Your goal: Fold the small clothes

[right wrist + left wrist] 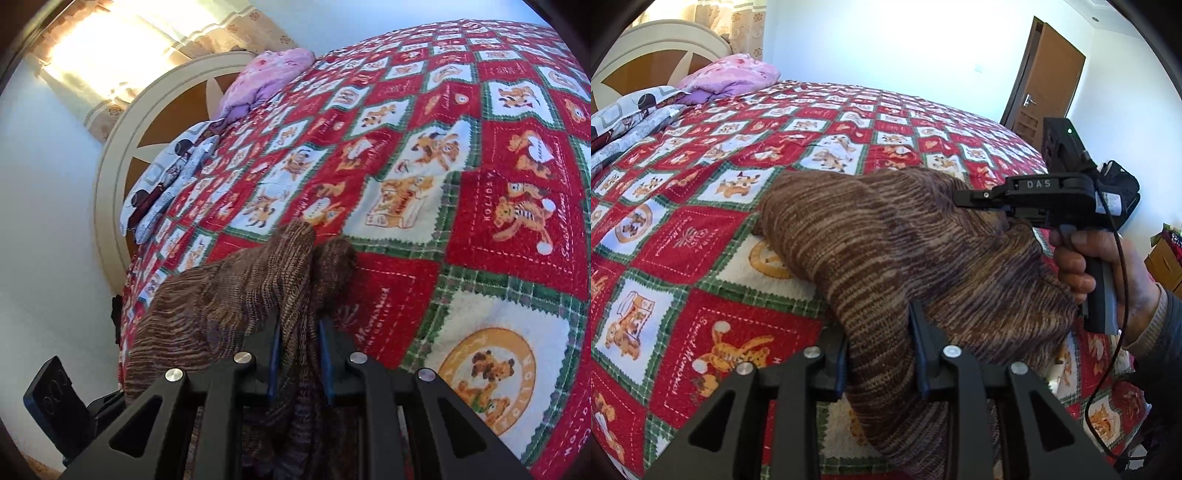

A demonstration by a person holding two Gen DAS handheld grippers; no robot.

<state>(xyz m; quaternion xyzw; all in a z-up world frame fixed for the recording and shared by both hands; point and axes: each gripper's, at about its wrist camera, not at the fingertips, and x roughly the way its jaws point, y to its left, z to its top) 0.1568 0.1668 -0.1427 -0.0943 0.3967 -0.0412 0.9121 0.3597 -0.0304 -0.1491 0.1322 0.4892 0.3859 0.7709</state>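
On the bed: a red, white and green patchwork quilt [713, 236] with cartoon animal squares covers the whole surface.
Garment: a brown striped knit [886, 236] hangs in the air above the quilt, gathered and draped between the two grippers; its far end droops down to the quilt in the left view.
Left gripper [882, 354]: clamped on a thick fold of the knit, with the cloth bunched between its blue-lined fingers [919, 354] and spilling down below them.
Right gripper [297, 354]: clenched on another bunch of the knit, the cloth squeezed between the fingers [274, 354] and hanging beneath.
Right gripper from the left view: it sits side-on at the knit's upper right edge [993, 199], its tip buried in the cloth.
Right hand [1108, 273]: wrapped around that gripper's handle, a black cable trailing down from it.
Knit in the right view: two peaks [295, 254] rise just past the fingers, the rest falling away to the left.
Head of the bed: a pink bundle [727, 74] and a grey patterned pillow [631, 114] lie against a cream and brown headboard [122, 155].
Beyond the bed: a brown door [1049, 77] in a white wall, and a curtain [122, 48] lit from behind.
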